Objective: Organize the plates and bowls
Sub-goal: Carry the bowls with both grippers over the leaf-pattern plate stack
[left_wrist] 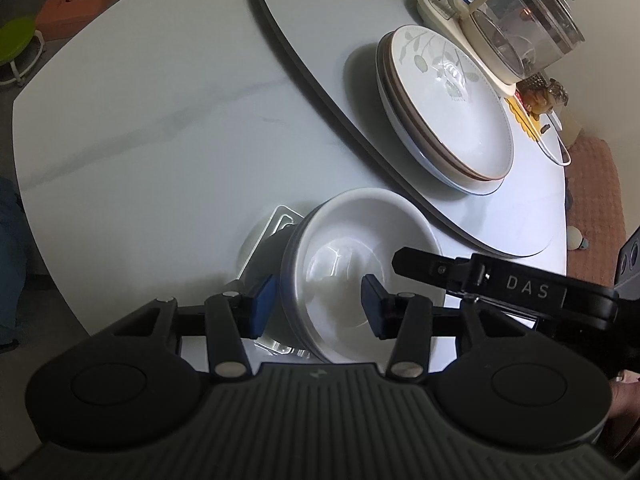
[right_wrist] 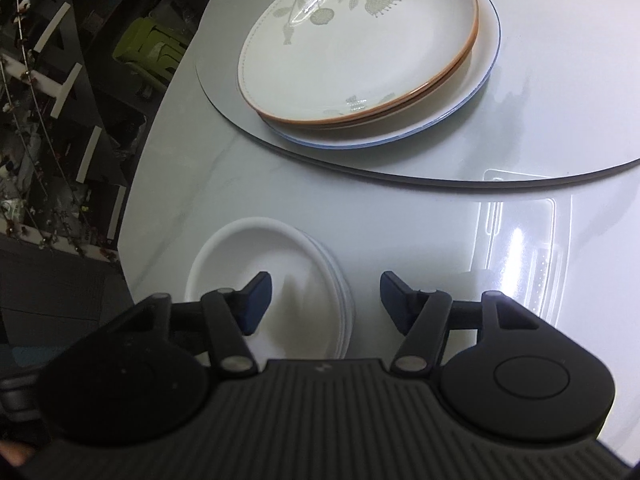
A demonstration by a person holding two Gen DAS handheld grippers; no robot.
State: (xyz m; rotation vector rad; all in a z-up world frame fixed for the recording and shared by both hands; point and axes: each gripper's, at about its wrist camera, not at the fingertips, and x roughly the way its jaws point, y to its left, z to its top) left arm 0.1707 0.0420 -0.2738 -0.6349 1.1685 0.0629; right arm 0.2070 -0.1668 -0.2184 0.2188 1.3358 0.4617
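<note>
White marble table (left_wrist: 140, 120) — round turntable (left_wrist: 320, 20), stacked white bowls (left_wrist: 360, 248), clear tray (right_wrist: 520, 240).

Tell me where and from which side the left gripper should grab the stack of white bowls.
Take the stack of white bowls by its near rim wall, coming from the near side. The left gripper is open and already straddles that rim, one finger outside, one inside. The walls flare outward with thin stacked lips, so a pinch across the lip probably holds best; the bowl body looks too wide.

White marble table (left_wrist: 140, 120); green stool (left_wrist: 16, 40)
</note>
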